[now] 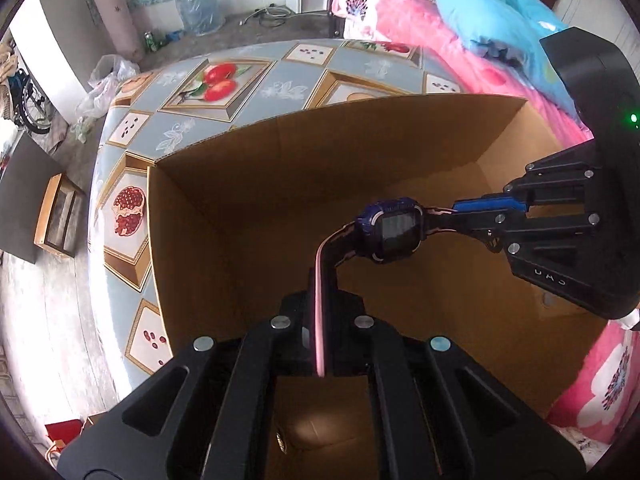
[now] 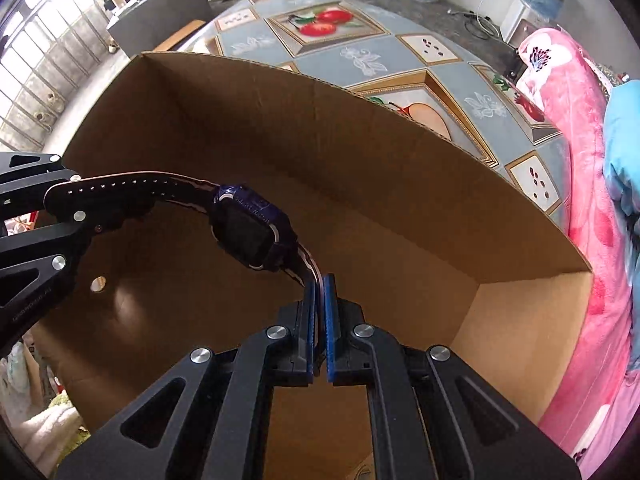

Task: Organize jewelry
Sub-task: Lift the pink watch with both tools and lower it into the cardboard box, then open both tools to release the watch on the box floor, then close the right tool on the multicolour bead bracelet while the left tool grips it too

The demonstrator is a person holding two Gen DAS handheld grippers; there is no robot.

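Table (image 1: pixel 248 120): covered by a grey-blue cloth printed with framed fruit panels; it carries the box.
Cardboard box (image 1: pixel 320 136): large, open-topped, plain brown; its interior fills both wrist views. Nothing can be made out on the visible part of its floor.
Left gripper (image 1: pixel 320 308): closed tight on the pink-backed strap end of the watch, pointing steeply down into the box.
Right gripper (image 2: pixel 320 312): closed tight on the opposite strap end, blue pads pinching it; also angled steeply down.
Watch (image 1: pixel 394 232): suspended between the two grippers, above the open box and clear of its walls; touching nothing else.
Watch appearance: square dark screen in a dark-blue or purple case; black strap with a row of holes, pink edging and a pink underside. The strap bends sharply where it leaves each gripper.
Risk, strap strain: judged possible if the hands draw apart; the bends at the pads would take the load.
Risk, uneven release: if one gripper lets go first, the watch would likely swing from the other and strike a box wall.
Risk, drop: released from this height, the case could land screen-down on the box floor.
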